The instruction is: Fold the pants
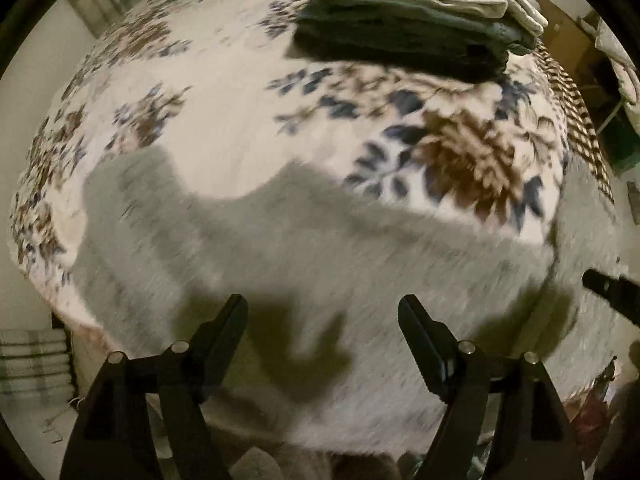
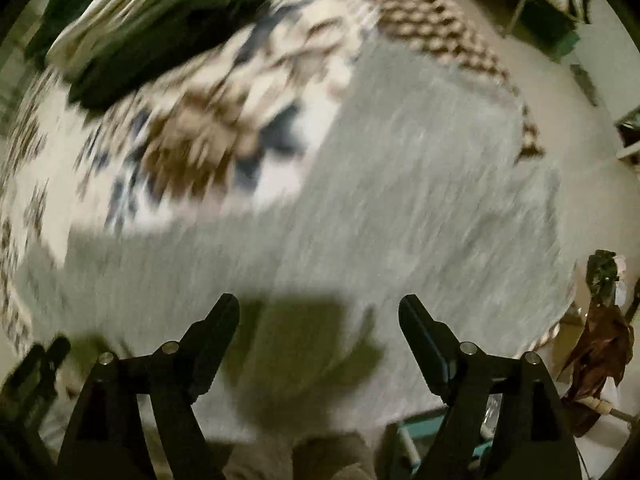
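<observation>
Grey pants [image 1: 280, 248] lie spread flat on a floral bedspread [image 1: 208, 92], reaching to the near edge of the bed. My left gripper [image 1: 322, 304] hangs over them, pointing down, open, with nothing between its fingers. Its shadow falls on the cloth just below. At the right rim of the left wrist view a dark tip of the right gripper [image 1: 608, 288] shows. In the right wrist view the same pants [image 2: 400, 200] fill the middle, and my right gripper [image 2: 318, 304] stands open above them, holding nothing. The left gripper [image 2: 36, 364] shows blurred at the lower left.
A stack of folded clothes [image 1: 408, 28], dark below and cream on top, sits at the far side of the bed [image 2: 132, 32]. A brown checked cloth [image 1: 576, 120] runs along the bed's right edge [image 2: 440, 28]. A reddish-brown item [image 2: 600, 360] lies beside the bed.
</observation>
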Available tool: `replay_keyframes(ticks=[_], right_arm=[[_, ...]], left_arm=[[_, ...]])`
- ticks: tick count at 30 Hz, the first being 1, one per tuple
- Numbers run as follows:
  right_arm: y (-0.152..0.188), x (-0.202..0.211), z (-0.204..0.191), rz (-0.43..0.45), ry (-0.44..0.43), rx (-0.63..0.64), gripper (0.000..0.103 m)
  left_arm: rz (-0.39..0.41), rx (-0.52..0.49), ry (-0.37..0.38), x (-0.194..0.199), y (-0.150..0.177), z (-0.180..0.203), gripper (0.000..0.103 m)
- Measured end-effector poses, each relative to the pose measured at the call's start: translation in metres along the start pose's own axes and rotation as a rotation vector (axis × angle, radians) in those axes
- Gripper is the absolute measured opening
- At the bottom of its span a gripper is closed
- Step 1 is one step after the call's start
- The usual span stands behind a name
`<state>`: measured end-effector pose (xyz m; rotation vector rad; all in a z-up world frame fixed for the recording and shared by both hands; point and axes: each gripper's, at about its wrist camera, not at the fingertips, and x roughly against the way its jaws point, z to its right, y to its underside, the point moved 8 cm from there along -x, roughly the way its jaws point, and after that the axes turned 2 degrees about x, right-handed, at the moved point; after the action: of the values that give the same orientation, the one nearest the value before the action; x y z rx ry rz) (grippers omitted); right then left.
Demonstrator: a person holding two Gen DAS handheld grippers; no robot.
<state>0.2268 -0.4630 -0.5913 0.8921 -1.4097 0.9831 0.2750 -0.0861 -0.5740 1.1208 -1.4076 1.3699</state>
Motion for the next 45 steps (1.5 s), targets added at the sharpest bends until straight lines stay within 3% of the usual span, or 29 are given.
replay_keyframes(ticks=[4, 7, 16, 18, 20, 21, 26, 30, 36, 38, 40, 45], right_arm=[[-0.071, -0.010, 0.024, 0.046, 0.050, -0.065, 0.084], [-0.110, -0.027, 0.039, 0.038, 0.038, -0.109, 0.084], [-0.154, -0.099, 0.028, -0.049, 0.042, -0.143, 0.081], [-0.151, -0.109, 0.031, -0.071, 0.060, -0.151, 0.059], [-0.148, -0.105, 0.038, -0.048, 0.120, -0.129, 0.023], [-0.146, -0.098, 0.044, -0.026, 0.129, -0.133, 0.016], [-0.106, -0.039, 0.089, 0.068, 0.069, -0.262, 0.013], [-0.043, -0.001, 0.146, 0.076, 0.054, -0.414, 0.013], [0.056, -0.014, 0.226, -0.008, 0.078, -0.607, 0.013], [0.086, -0.039, 0.240, -0.111, 0.025, -0.676, 0.034], [0.109, -0.051, 0.252, -0.138, -0.022, -0.763, 0.045], [0.135, -0.035, 0.269, -0.054, -0.052, -0.852, 0.051]], left_arm=[[0.013, -0.024, -0.003, -0.017, -0.031, 0.036, 0.076], [0.016, -0.040, 0.007, -0.033, -0.049, 0.059, 0.076], [-0.017, -0.096, -0.023, -0.063, -0.061, 0.084, 0.076], [-0.023, -0.103, -0.024, -0.062, -0.057, 0.085, 0.076], [-0.029, -0.109, -0.015, -0.058, -0.054, 0.086, 0.076], [-0.034, -0.111, -0.009, -0.056, -0.052, 0.088, 0.076], [-0.059, -0.145, 0.053, -0.038, -0.035, 0.104, 0.076], [-0.066, -0.188, 0.084, -0.028, -0.017, 0.120, 0.076], [-0.106, -0.271, 0.095, -0.032, 0.015, 0.150, 0.076], [-0.112, -0.294, 0.095, -0.032, 0.022, 0.159, 0.076], [-0.112, -0.313, 0.100, -0.029, 0.028, 0.167, 0.076], [-0.102, -0.341, 0.109, -0.021, 0.037, 0.183, 0.076]])
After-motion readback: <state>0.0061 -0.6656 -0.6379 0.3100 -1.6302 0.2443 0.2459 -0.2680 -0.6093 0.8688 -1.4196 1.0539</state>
